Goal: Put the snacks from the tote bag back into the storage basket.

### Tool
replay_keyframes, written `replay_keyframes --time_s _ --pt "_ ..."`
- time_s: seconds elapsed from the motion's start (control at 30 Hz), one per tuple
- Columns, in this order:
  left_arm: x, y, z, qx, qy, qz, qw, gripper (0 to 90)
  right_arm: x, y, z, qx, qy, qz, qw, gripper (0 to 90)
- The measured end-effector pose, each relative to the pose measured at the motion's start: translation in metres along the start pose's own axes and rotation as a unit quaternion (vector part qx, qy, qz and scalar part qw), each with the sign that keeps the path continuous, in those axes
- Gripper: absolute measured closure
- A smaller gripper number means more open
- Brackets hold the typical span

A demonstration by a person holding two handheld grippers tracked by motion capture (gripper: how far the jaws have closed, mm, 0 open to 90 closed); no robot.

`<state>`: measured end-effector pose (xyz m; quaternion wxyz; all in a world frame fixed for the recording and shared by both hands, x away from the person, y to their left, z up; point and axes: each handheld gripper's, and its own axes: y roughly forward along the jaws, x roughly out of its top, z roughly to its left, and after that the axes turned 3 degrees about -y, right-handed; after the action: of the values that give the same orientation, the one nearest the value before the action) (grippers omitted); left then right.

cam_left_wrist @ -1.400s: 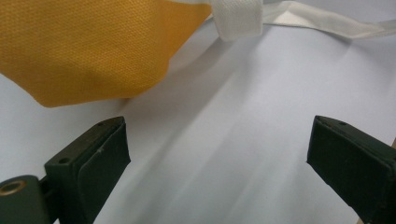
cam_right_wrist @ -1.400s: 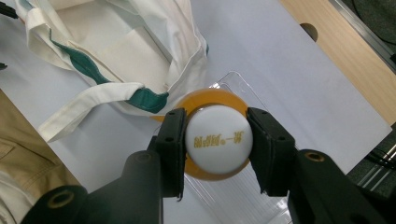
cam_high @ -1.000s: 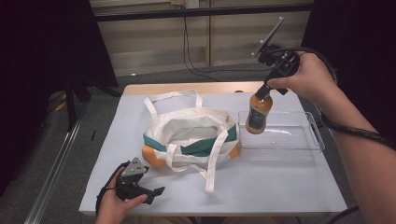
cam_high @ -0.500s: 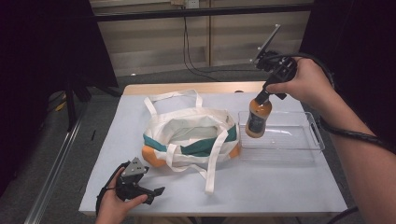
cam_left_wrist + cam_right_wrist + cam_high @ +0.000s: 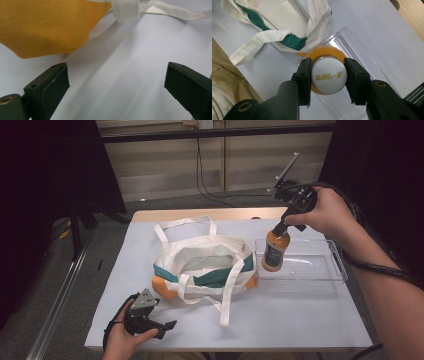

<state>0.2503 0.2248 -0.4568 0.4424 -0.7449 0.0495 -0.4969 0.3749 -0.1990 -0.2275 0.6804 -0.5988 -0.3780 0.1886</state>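
Gripping only the white cap [image 5: 328, 74], the right gripper [image 5: 283, 226] holds the orange bottle [image 5: 275, 251] above the clear tray [image 5: 335, 270], beside the open tote bag [image 5: 202, 265]. It could slip or swing. The left gripper [image 5: 150, 320] rests wide open, empty.
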Motion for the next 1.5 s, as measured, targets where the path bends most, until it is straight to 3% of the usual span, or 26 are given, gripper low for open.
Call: replay_keyframes --time_s 0.13,0.57,1.0,1.5 --pt "0.001 0.0 0.001 0.003 0.009 0.004 0.9999 5.4 -0.001 0.003 0.001 0.003 0.002 0.002 1.0 59.7" --pt "0.0 0.001 0.001 0.004 0.008 0.005 0.9999 5.4 0.0 0.013 0.008 0.009 -0.014 0.015 0.9998 59.7" --pt "0.0 0.0 0.001 0.008 0.008 0.009 0.9999 5.4 -0.004 0.022 0.014 0.013 -0.014 0.015 0.9997 59.7" --pt "0.001 0.0 0.001 0.009 0.009 0.008 0.9999 5.4 -0.01 0.031 0.012 0.019 -0.015 0.013 0.9996 59.7"
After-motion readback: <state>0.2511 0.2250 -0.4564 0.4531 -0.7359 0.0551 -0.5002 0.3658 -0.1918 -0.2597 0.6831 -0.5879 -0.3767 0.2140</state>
